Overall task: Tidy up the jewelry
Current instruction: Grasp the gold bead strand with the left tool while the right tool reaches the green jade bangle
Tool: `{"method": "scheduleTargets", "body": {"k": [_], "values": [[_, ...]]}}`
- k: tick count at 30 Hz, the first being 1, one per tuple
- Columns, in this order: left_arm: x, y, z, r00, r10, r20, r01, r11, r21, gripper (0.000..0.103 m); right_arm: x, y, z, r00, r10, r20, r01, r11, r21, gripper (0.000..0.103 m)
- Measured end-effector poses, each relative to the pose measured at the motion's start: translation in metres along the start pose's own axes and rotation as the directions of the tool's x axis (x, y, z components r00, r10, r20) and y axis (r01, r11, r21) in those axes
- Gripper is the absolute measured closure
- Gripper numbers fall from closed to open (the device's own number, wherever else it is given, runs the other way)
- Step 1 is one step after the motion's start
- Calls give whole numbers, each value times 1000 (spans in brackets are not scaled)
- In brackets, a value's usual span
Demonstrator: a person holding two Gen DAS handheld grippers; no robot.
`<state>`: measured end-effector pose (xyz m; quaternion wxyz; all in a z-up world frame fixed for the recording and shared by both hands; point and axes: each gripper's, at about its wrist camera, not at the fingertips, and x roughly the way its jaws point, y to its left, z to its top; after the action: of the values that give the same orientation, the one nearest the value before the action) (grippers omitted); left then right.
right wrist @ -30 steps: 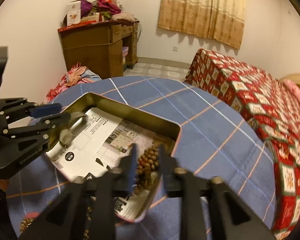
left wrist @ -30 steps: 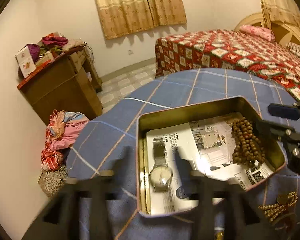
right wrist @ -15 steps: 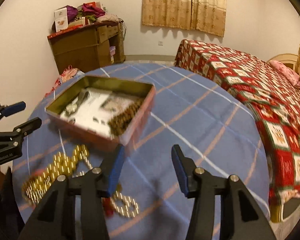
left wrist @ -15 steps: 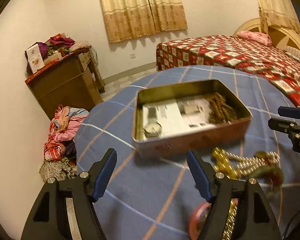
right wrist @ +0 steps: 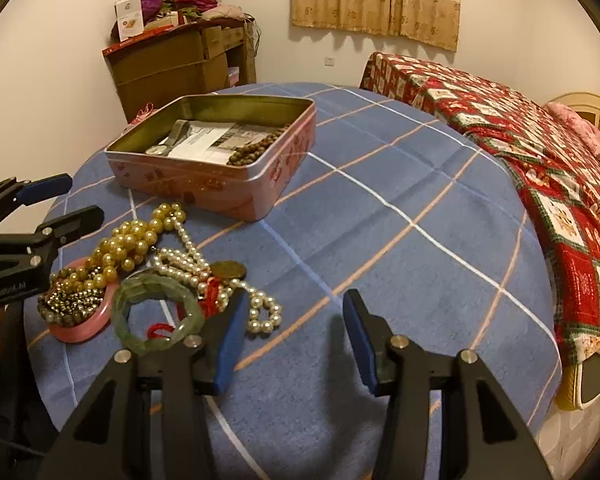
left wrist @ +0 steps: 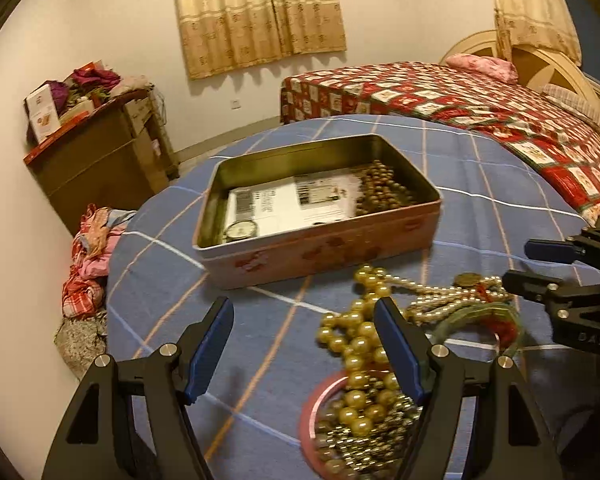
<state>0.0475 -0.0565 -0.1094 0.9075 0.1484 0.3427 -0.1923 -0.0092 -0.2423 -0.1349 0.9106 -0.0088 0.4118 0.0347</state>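
A pink tin box [left wrist: 320, 250] [right wrist: 204, 184] stands open on the blue checked tablecloth. It holds a wristwatch [left wrist: 241, 230] and brown wooden beads [left wrist: 382, 188] on newspaper. In front of it lies a heap of jewelry: a gold bead necklace [right wrist: 130, 240] [left wrist: 358, 340], a white pearl strand [right wrist: 188, 264], a green jade bangle [right wrist: 156, 314] and a pink bangle [right wrist: 80, 330]. My left gripper [left wrist: 304, 348] is open and empty, just left of the heap. My right gripper [right wrist: 294, 340] is open and empty, just right of the heap.
The round table's cloth [right wrist: 400, 208] stretches to the right of the box. A bed with a red patchwork quilt [right wrist: 540, 152] is at the right. A wooden desk piled with things [right wrist: 180, 60] stands by the far wall. Clothes [left wrist: 92, 252] lie on the floor.
Both grippers have pulled back from over the box and dropped low toward the table's near side. The left one has opened. The jewelry heap has come into view.
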Motion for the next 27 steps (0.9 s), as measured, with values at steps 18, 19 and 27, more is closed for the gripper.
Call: {"method": "scheduleTargets", "body": {"k": [18, 19, 27], "values": [[18, -9, -2, 988, -142, -63, 143, 990, 9, 85, -2, -5, 0, 999, -17, 34, 15, 998, 54, 41], [14, -7, 0, 989, -143, -47, 143, 990, 3, 93, -2, -5, 0, 999, -17, 35, 15, 998, 56, 41], [-18, 19, 5, 989, -142, 30, 144, 989, -43, 93, -17, 17, 4, 998, 24, 55, -25, 1000, 13, 41]]}}
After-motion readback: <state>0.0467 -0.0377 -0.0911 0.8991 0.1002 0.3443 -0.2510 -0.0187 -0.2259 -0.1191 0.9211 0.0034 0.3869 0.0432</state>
